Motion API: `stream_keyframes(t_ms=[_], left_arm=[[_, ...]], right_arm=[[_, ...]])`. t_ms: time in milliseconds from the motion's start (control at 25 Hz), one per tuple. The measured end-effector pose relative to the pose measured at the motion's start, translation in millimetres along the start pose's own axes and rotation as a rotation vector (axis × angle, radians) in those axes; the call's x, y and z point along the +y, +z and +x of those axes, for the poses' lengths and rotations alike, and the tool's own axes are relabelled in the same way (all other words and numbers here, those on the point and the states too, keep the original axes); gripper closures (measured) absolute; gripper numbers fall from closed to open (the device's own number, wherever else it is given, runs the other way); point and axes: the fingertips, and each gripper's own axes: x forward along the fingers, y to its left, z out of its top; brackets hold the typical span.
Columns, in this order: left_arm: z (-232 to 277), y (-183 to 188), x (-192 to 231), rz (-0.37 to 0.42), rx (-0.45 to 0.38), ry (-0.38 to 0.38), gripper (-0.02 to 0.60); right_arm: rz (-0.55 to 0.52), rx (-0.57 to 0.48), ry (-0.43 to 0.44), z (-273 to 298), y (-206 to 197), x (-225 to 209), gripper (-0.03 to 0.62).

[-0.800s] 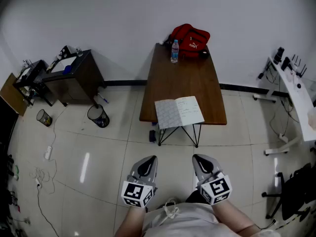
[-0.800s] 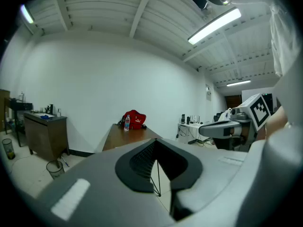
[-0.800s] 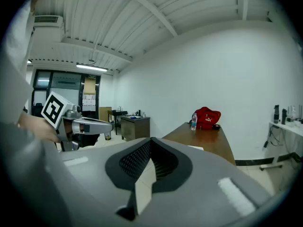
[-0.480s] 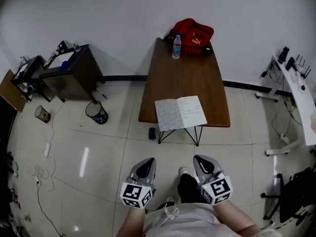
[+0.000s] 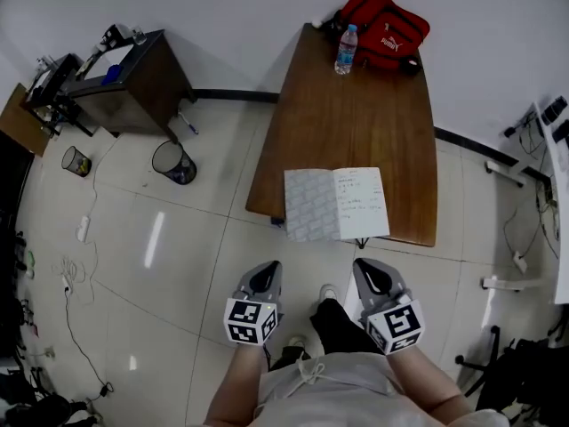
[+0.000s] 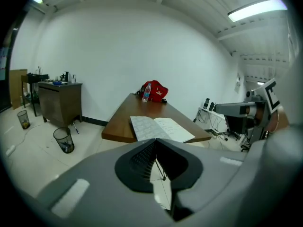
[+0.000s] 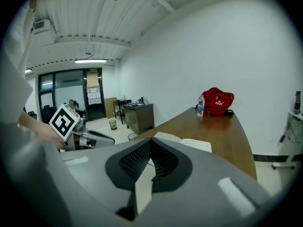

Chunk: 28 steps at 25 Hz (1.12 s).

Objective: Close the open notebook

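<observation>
The open notebook point(image 5: 336, 205) lies flat at the near end of the brown table point(image 5: 356, 114), its left page overhanging the front edge a little. It also shows in the left gripper view point(image 6: 158, 127) and in the right gripper view point(image 7: 187, 142). My left gripper point(image 5: 265, 279) and right gripper point(image 5: 373, 277) are held side by side over the floor, short of the table and apart from the notebook. Both are shut with nothing in them. The left gripper point(image 6: 156, 141) and the right gripper point(image 7: 150, 140) point toward the table.
A red bag point(image 5: 384, 29) and a water bottle point(image 5: 345, 50) stand at the table's far end. A dark cabinet point(image 5: 124, 83) and a mesh waste bin point(image 5: 174, 161) are to the left. A white desk point(image 5: 556, 132) is at the right. The person's legs are below.
The person has moved closer to the table, so the notebook now sits nearer and larger in all views. Both grippers stay shut and side by side.
</observation>
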Motion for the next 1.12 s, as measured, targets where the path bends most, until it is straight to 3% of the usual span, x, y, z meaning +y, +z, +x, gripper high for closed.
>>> stream_keyframes(t_ms=[160,360,440,600,720,800,880,1120], left_arm=[[48.1,-18.8,13.9,-0.048,0.088,-0.011,0.44],[89.6,-28.4,33.1,-0.342,0.1,-0.049,0.342],[99.2,-30.5,41.1,-0.398,0.102,-0.044,0.331],[116.5,-42.0,46.9,-0.385,0.164,-0.064,0.331],[127.1,-52.1,44.8,-0.43,0.201,-0.116,0.333],[129.5,-52.6,42.7,-0.448,0.209,-0.14,0.369],[128.9,-46.6,41.7,-0.441,0.198,-0.144,0.477],[114.0,-12.5,29.0,-0.377,0.146,-0.205,0.54]], right_arm=[[0.022,0.054,0.041,30.0,-14.2,-21.5,0.592],[0.035,0.124,0.095,57.1,-32.9,-36.8,0.592],[0.039,0.143,0.11,64.9,-39.9,-39.9,0.592],[0.044,0.158,0.13,78.9,-45.5,-43.3,0.592],[0.045,0.168,0.136,85.0,-49.5,-45.1,0.592],[0.047,0.174,0.136,85.8,-52.8,-47.2,0.592],[0.05,0.178,0.131,84.7,-55.2,-51.7,0.592],[0.052,0.163,0.106,75.1,-50.1,-60.1,0.592]])
